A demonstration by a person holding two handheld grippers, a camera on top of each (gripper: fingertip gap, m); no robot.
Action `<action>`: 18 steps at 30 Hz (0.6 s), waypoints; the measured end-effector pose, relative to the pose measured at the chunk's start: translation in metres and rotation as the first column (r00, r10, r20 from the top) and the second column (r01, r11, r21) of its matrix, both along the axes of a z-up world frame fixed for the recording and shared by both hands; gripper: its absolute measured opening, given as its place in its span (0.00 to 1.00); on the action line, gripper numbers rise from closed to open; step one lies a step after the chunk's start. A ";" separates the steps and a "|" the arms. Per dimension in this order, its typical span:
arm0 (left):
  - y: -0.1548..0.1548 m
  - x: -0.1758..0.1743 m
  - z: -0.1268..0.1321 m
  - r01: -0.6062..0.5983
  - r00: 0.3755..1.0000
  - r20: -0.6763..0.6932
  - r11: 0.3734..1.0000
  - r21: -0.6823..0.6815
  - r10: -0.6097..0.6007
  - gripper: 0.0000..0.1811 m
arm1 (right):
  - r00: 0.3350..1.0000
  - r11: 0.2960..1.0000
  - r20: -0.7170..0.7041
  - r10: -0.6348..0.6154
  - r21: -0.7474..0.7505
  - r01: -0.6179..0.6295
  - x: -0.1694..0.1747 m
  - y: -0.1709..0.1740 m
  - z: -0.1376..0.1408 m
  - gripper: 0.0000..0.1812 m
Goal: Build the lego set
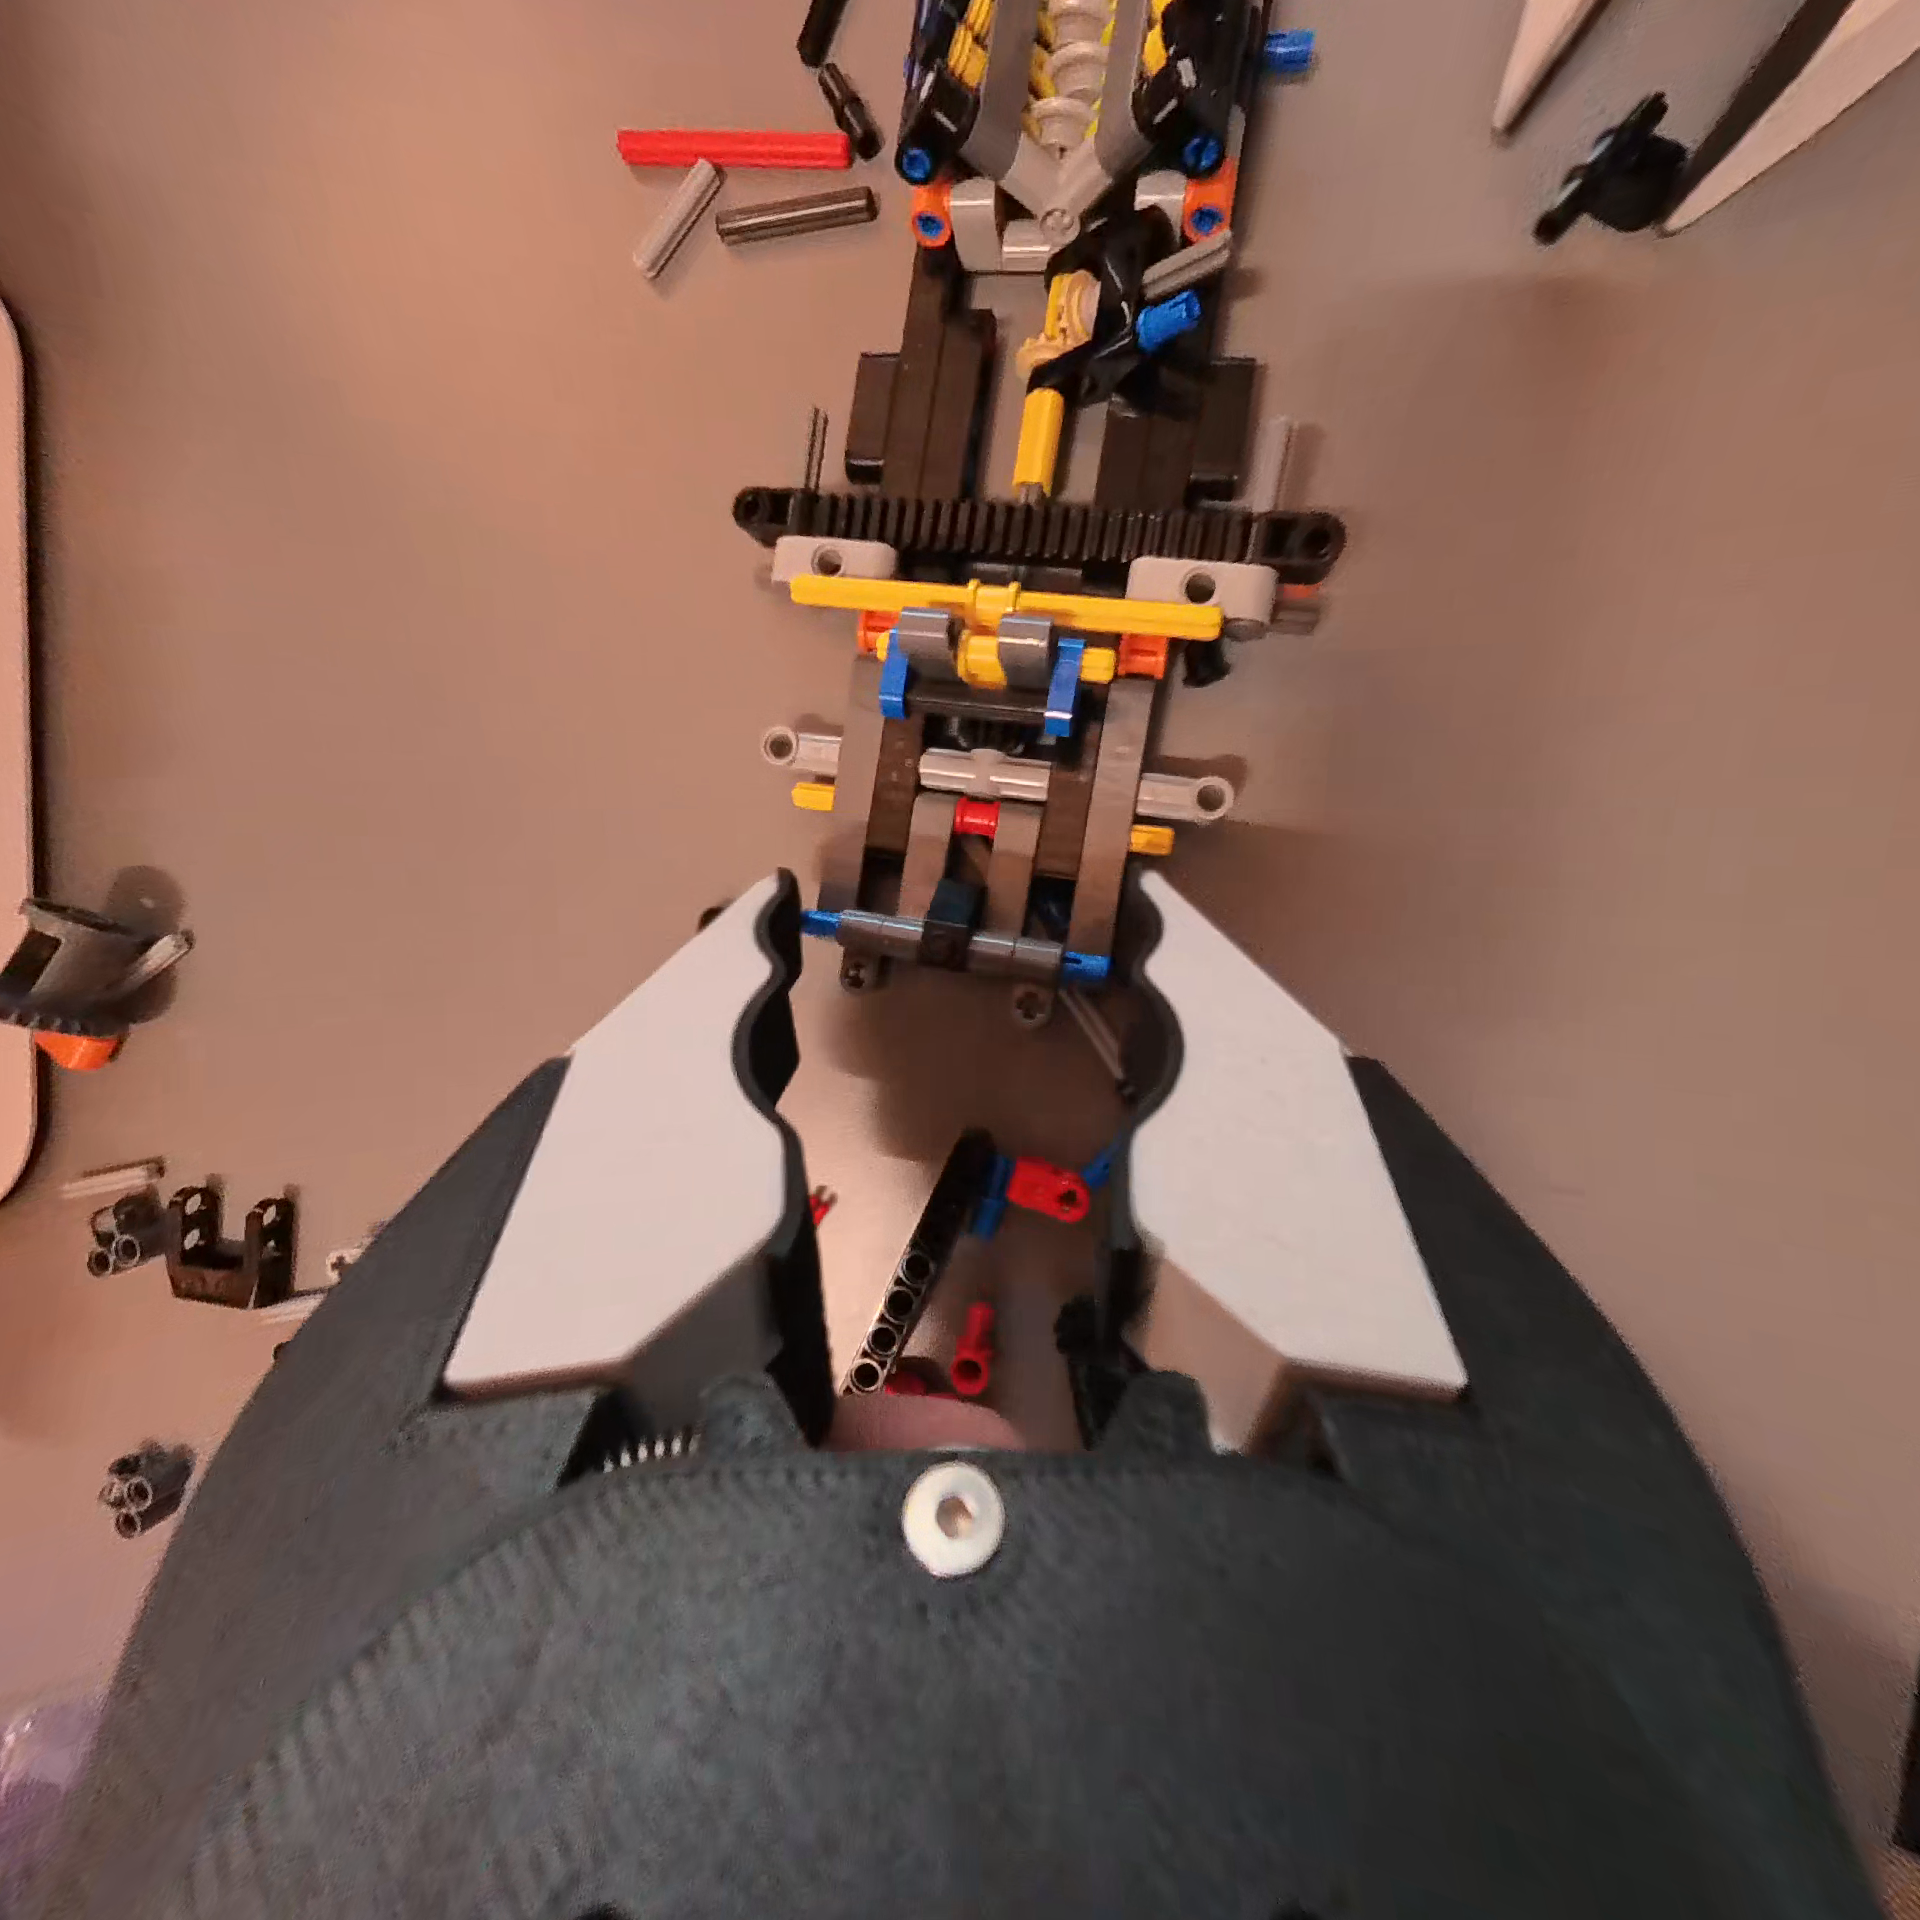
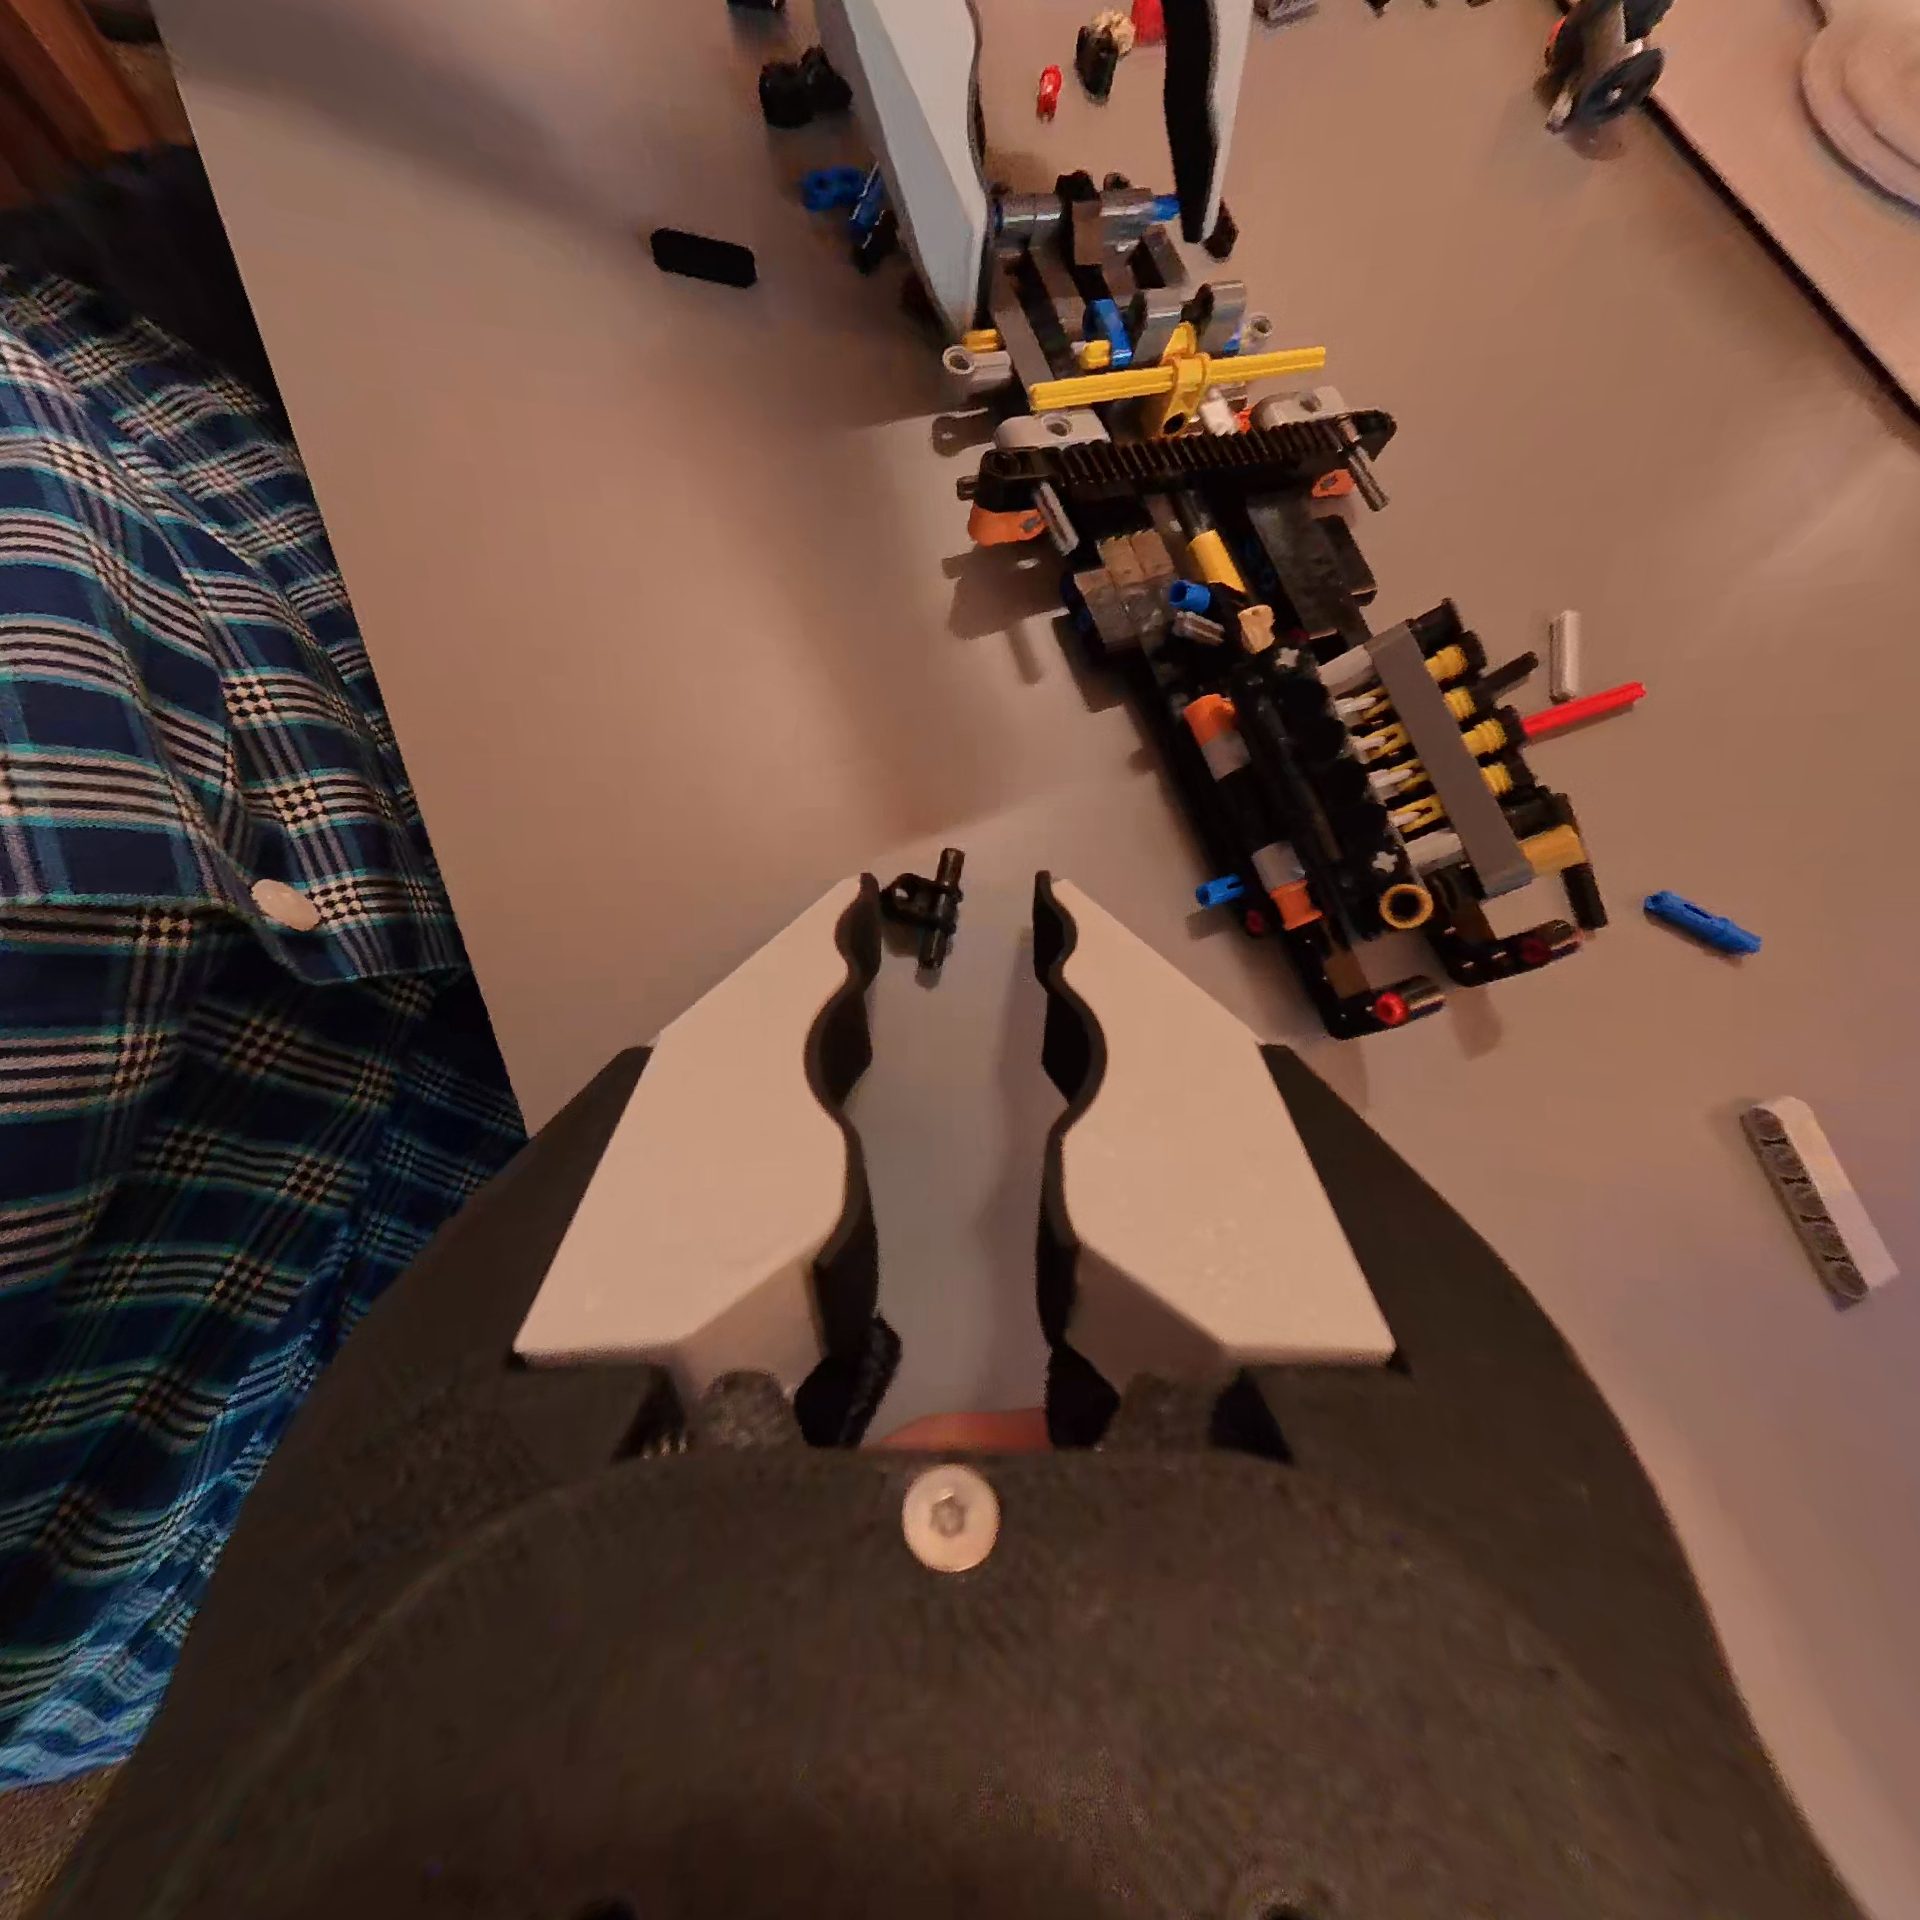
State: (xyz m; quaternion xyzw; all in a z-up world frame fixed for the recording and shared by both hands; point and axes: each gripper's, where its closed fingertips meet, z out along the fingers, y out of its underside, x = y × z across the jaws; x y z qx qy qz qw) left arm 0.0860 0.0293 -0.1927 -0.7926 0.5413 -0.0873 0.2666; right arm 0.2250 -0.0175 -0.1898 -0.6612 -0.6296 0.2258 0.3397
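Note:
A long lego chassis (image 1: 1023, 540), black with yellow, grey, blue and orange parts, lies on the tan table and also shows in the right wrist view (image 2: 1226, 582). My left gripper (image 1: 961, 935) has its jaws wide around the chassis's near end, and both fingertips (image 1: 764, 935) press its sides. The right wrist view shows them as white fingers (image 2: 914, 156) flanking that end. My right gripper (image 2: 951, 888) is open, left of the chassis's other end. A small black pin connector (image 2: 925, 904) sits between its tips, close to the left finger, ungripped.
Loose parts lie around: a red axle (image 1: 732, 145), black connectors (image 1: 223, 1242), a black beam (image 1: 914, 1268) and red pins (image 1: 1049, 1190) under my left gripper, a grey beam (image 2: 1813, 1210), a blue pin (image 2: 1704, 922). A plaid sleeve (image 2: 156, 935) is at the table's left edge. The right tips stand about 12 cm off the red axle (image 1: 732, 145). Seen from the right wrist view (image 2: 1556, 712) as well.

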 end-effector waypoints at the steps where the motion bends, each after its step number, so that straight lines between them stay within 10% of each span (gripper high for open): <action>1: 0.000 0.000 0.000 0.000 1.000 0.003 1.000 -0.002 0.000 0.33 | 1.000 1.000 -0.012 -0.004 0.003 0.004 0.001 0.003 0.003 0.16; 18: 0.007 0.004 0.006 0.047 0.999 -0.014 0.998 0.037 -0.046 0.32 | 0.999 0.998 0.020 -0.038 0.042 0.037 0.036 0.093 0.002 0.34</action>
